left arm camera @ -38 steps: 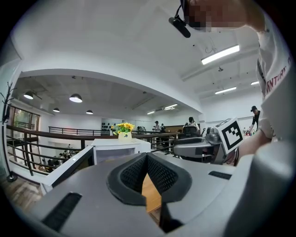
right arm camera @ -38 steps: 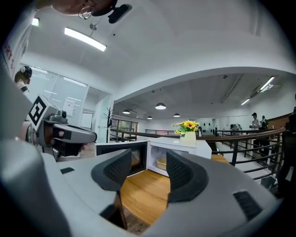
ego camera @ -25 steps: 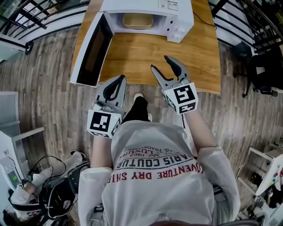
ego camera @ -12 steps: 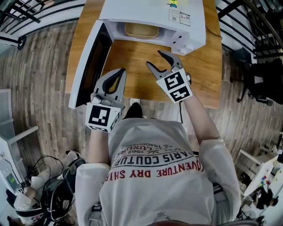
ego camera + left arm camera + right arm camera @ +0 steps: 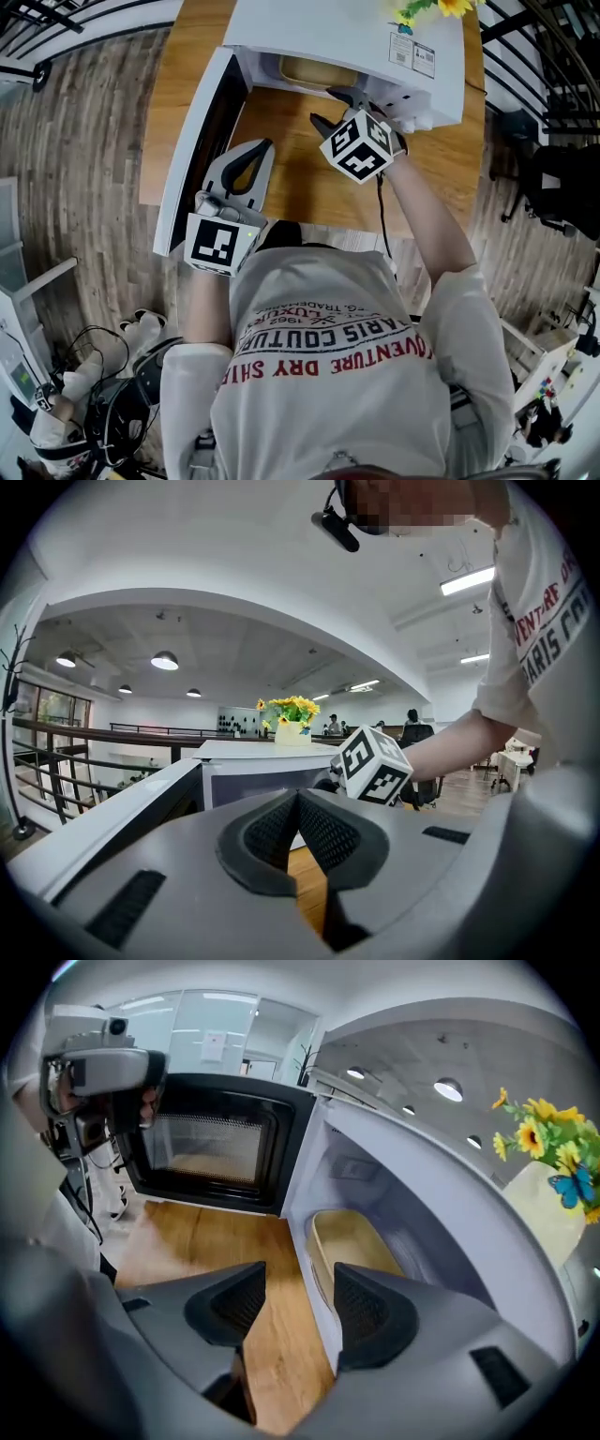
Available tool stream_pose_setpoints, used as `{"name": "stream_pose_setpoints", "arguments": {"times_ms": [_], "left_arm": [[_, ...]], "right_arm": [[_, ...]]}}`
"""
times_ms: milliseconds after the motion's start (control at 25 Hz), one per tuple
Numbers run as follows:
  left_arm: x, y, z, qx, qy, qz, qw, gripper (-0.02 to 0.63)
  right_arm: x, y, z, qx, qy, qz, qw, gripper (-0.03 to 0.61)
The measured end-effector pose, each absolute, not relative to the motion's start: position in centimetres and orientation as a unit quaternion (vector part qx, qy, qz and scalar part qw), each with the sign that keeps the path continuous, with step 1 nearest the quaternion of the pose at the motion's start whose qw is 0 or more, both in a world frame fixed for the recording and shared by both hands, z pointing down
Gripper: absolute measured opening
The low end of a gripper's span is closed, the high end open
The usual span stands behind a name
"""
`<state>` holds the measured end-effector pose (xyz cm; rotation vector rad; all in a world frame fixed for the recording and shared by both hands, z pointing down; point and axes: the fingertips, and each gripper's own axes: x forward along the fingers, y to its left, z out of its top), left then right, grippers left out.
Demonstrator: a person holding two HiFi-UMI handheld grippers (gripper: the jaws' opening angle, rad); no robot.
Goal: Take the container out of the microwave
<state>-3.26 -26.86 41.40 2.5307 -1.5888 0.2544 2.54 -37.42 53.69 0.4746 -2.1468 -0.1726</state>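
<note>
— Right gripper?
— Fingers spread, nothing between. The container lies just beyond the fingertips, inside the open microwave; its far end is hard to make out.
— From overhead?
— The microwave's top hides all but the container's near rim.
— Left gripper?
— Fingers pressed together, empty, with the door just beside them.

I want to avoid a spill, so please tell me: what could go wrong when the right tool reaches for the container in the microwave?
1. The open right tool is just outside the microwave, with one jaw near its front edge; it might strike that edge.
2. The container sits inside, close to the wall; a grip on one rim may tilt it.
3. A bump could shake the vase on top.
</note>
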Motion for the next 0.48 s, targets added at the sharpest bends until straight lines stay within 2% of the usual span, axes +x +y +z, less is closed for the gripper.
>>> {"name": "stream_pose_setpoints", "arguments": {"times_ms": [480], "left_arm": [[-4.2,-29.0,41.6,0.846,-0.525,0.06,0.069,0.012]], "right_arm": [[0.2,-41.6,59.1,0.123,-0.822,-0.107,0.546,0.225]]}}
